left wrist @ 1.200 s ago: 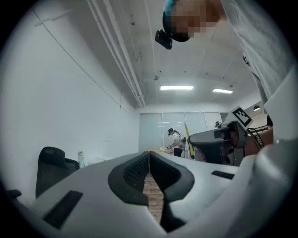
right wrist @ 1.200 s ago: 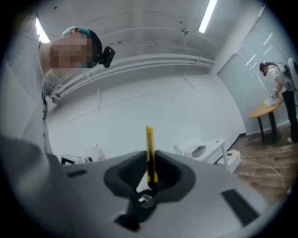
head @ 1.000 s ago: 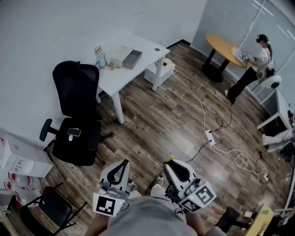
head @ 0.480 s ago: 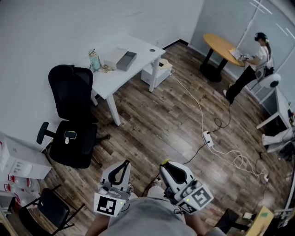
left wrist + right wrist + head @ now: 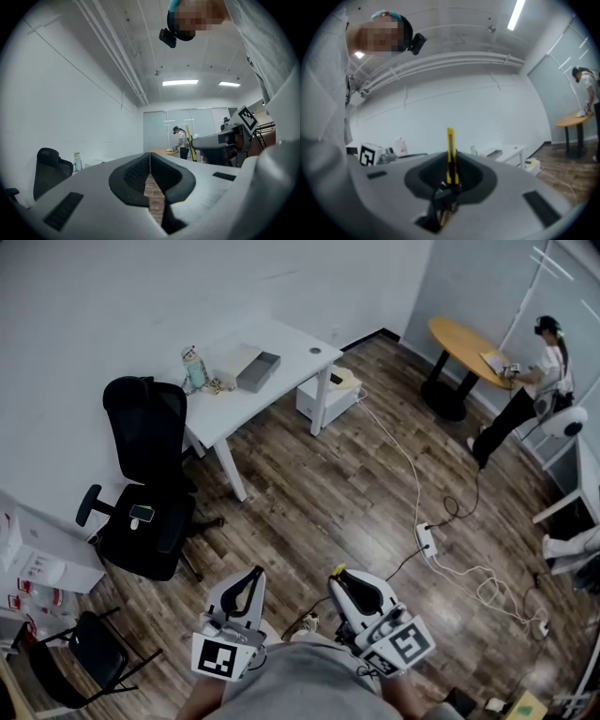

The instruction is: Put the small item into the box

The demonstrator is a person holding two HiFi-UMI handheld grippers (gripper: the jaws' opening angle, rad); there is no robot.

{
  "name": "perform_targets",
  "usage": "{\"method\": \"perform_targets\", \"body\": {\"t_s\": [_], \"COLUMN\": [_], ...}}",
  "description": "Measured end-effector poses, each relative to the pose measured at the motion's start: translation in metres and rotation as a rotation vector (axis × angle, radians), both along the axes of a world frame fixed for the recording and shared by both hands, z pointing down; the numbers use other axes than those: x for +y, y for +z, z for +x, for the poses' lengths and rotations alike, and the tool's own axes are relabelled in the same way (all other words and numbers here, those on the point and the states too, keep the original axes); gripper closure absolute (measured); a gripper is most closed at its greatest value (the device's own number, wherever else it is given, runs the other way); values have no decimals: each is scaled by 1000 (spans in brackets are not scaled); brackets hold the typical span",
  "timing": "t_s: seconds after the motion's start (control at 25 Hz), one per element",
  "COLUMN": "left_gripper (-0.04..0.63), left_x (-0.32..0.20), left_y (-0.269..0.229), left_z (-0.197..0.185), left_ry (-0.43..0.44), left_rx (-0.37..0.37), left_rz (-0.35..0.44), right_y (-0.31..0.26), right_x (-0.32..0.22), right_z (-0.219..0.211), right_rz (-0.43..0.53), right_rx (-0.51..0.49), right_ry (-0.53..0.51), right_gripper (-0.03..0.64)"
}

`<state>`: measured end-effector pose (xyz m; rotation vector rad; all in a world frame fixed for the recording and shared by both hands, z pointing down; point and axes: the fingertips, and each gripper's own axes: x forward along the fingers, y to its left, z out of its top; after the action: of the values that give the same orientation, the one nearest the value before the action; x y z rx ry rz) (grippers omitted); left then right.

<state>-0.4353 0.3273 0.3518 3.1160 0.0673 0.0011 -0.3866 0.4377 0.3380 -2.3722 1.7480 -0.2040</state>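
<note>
Two grippers sit at the bottom edge of the head view, and the hands behind them are cut off by the frame and covered by a grey shirt. From there only a yellow tip of the cutter [image 5: 450, 140] pokes past the right gripper [image 5: 339, 571]. Whether its blade is out is too blurred to tell in the right gripper view. The box [image 5: 258, 371] lies open on the white table [image 5: 286, 345] well across the floor, and its inside cannot be made out.

The right gripper's fingers are clamped on the cutter, which stands upright between the pads with its yellow body rising above them. The left gripper [image 5: 249, 570] has its fingers together at the tips, with nothing between them; only a sliver of floor shows through the gap lower down.

Against the earlier head view, both grippers keep their place at the bottom edge and the cutter stays clamped the same way. The room around them has shifted: the round table [image 5: 464, 338] and the person [image 5: 539, 381] beside it sit further right, and the power strip [image 5: 424, 540] lies lower
</note>
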Motion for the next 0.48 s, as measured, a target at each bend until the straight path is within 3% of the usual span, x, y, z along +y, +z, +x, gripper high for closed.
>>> {"method": "perform_targets", "body": {"t_s": [0.48], "left_gripper": [560], "left_x": [22], "left_y": [3], "left_z": [42], "left_ry": [-3], "left_rx": [0], "left_rz": [3], "right_y": [7], "right_x": [34], "right_z": [51], "right_rz": [3], "right_rx": [-16], "right_ry": [35], "right_gripper": [537]}}
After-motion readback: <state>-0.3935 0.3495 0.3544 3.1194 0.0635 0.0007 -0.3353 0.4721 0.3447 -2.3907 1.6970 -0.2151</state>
